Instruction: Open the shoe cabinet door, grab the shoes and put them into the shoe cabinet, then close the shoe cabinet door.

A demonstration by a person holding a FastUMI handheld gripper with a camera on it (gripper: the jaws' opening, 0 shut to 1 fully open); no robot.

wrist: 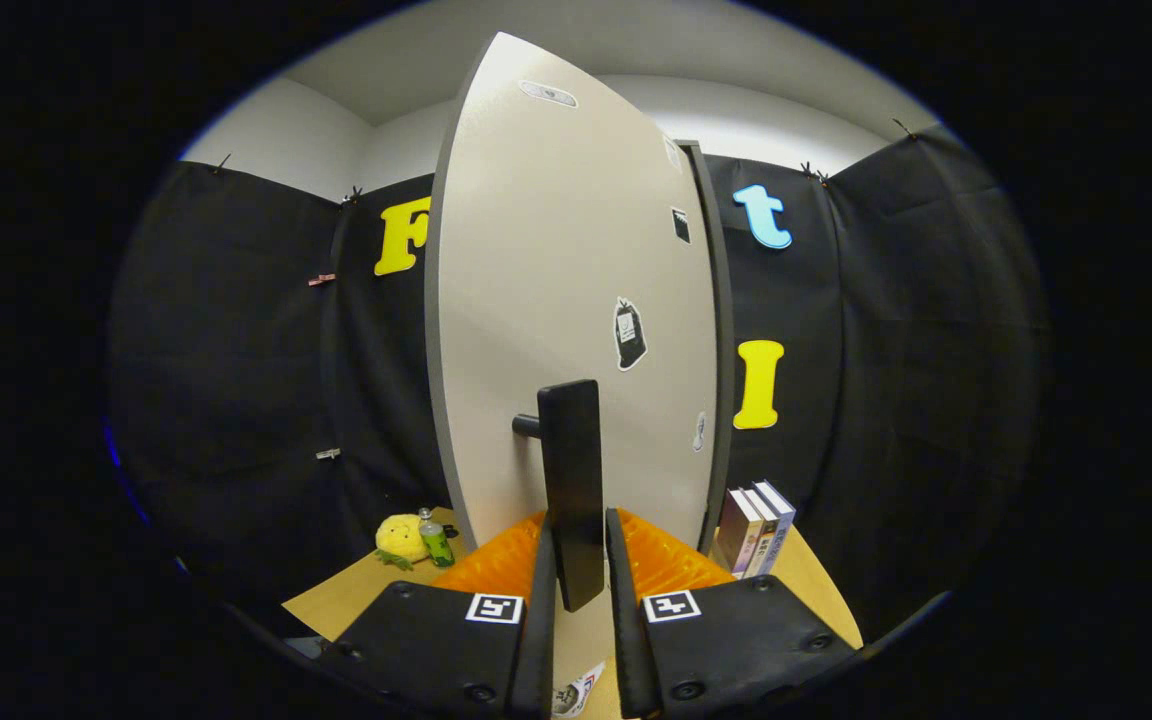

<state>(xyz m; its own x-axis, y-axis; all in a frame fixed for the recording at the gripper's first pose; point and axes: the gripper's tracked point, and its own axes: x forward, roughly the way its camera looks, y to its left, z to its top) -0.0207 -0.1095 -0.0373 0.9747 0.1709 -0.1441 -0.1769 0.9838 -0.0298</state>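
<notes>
The tool (576,545) grips the cabinet door's (556,300) dark handle (572,480) btwn both fingers. Books (756,530) stand just right of it; a yellow plush toy (400,538) sits left.

Blocked dead ahead by the cabinet door (576,300), its handle (572,480) filling the gap between the gripper (576,545) fingers. Left of the door, a plush toy (399,538) and bottle (435,542). Right of it, upright books (756,528).

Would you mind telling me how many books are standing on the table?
3 books, upright side by side on the table, right of the cabinet door, beyond the claw gripping the handle; others may be hidden.
</notes>
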